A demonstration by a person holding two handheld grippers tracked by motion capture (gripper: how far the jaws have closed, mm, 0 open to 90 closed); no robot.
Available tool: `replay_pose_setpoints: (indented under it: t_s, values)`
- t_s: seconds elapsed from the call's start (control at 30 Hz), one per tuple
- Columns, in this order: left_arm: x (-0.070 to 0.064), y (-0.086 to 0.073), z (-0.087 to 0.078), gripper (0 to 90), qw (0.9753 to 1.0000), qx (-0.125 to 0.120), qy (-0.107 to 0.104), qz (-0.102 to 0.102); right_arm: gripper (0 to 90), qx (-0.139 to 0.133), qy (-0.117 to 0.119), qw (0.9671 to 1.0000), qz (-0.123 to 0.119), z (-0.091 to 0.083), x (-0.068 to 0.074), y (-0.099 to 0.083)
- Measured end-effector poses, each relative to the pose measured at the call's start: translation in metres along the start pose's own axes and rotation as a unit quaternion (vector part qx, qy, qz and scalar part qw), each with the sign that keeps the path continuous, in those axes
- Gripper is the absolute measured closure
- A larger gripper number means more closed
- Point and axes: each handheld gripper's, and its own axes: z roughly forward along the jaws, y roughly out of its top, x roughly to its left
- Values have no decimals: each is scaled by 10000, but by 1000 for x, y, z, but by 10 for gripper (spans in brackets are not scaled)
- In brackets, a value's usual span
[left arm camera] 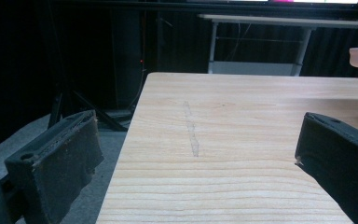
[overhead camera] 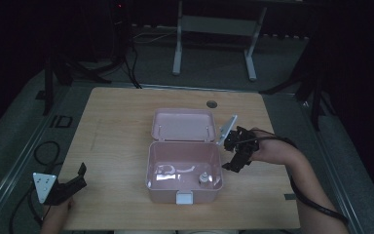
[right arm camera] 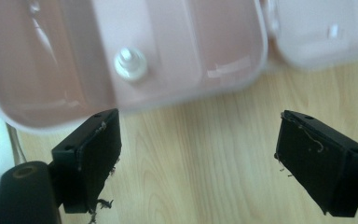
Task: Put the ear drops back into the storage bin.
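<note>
Wooden surface [overhead camera: 117, 146], dark room. Pink box [overhead camera: 184, 170], lid up, ahead of my released right gripper [overhead camera: 237, 155]; left gripper [overhead camera: 70, 187] released, idle. Next: likely reach inside.

left tool [overhead camera: 73, 183]: black, grey three-cornered plate | right tool [overhead camera: 237, 148]: black, trailing cable

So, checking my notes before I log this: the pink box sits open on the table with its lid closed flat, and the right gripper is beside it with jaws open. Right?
Not quite: the pink box has its lid swung open behind it, as the high view shows. The right gripper is beside it, jaws open.
</note>
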Motion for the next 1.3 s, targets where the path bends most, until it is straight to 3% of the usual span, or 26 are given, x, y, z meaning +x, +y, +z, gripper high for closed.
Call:
replay_pose_setpoints:
  t_s: [0.07, 0.47, 0.7, 0.9, 0.93, 1.1, 1.3]
  values:
    - [0, 0, 0, 4, 10000, -1, 0, -2, 138, -26, -108, 9999, 125, 6, -3, -11]
    - [0, 0, 0, 4, 10000, -1, 6, 2, 139, -348, -149, 9974, 611, 44, -5, -60]
    - [0, 0, 0, 4, 10000, 5, 3, -3, 141, -817, -331, 9925, 845, 65, 0, -83]
    - [0, 0, 0, 4, 10000, -2, 4, -3, 141, -990, -458, 9879, 1099, 80, 2, -100]
    - [0, 0, 0, 4, 10000, 5, 2, -5, 141, -1106, -563, 9842, 1264, 86, 3, -109]
    - [0, 0, 0, 4, 10000, 12, 1, -6, 140, -1217, -655, 9775, 1593, 94, 5, -127]
    - [1, 0, 0, 4, 10000, 15, -1, -10, 138, -1486, -1072, 9623, 2009, 102, 9, -149]
